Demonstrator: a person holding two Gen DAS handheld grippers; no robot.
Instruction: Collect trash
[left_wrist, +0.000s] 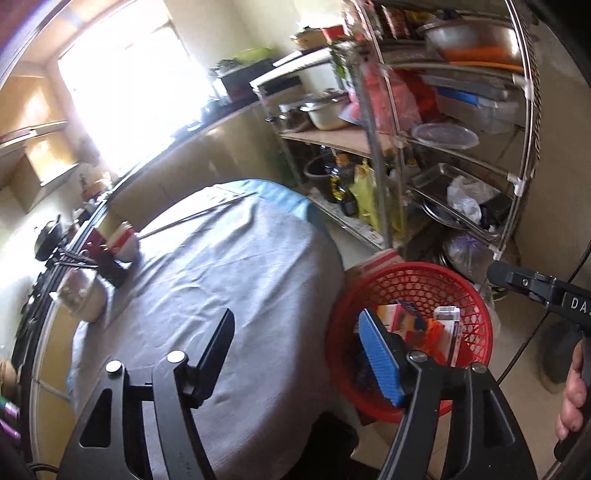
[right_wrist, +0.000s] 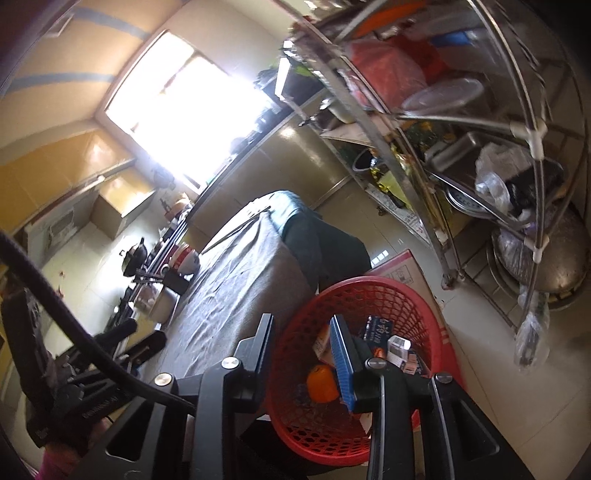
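Note:
A red mesh basket (left_wrist: 461, 291) (right_wrist: 369, 291) stands on the floor beside the table. It holds small cartons (left_wrist: 448, 321) (right_wrist: 399, 347), a blue packet (right_wrist: 380, 326) and an orange fruit (right_wrist: 323, 384). My left gripper (left_wrist: 299, 347) is open and empty, one finger over the grey tablecloth and the blue-padded one over the basket. My right gripper (right_wrist: 303, 350) hangs over the basket's near rim, its jaws a little apart with nothing between them. Its black body (left_wrist: 524, 286) juts in at the right of the left wrist view.
The round table (left_wrist: 240, 266) (right_wrist: 236, 291) carries a red-and-white bowl (left_wrist: 123, 240) (right_wrist: 186, 260), a metal bowl (left_wrist: 79, 295), a dark box (left_wrist: 110, 266) and chopsticks (left_wrist: 199, 216). A cardboard box (right_wrist: 402, 266) sits behind the basket. A loaded metal rack (left_wrist: 384, 206) (right_wrist: 443, 236) stands to the right.

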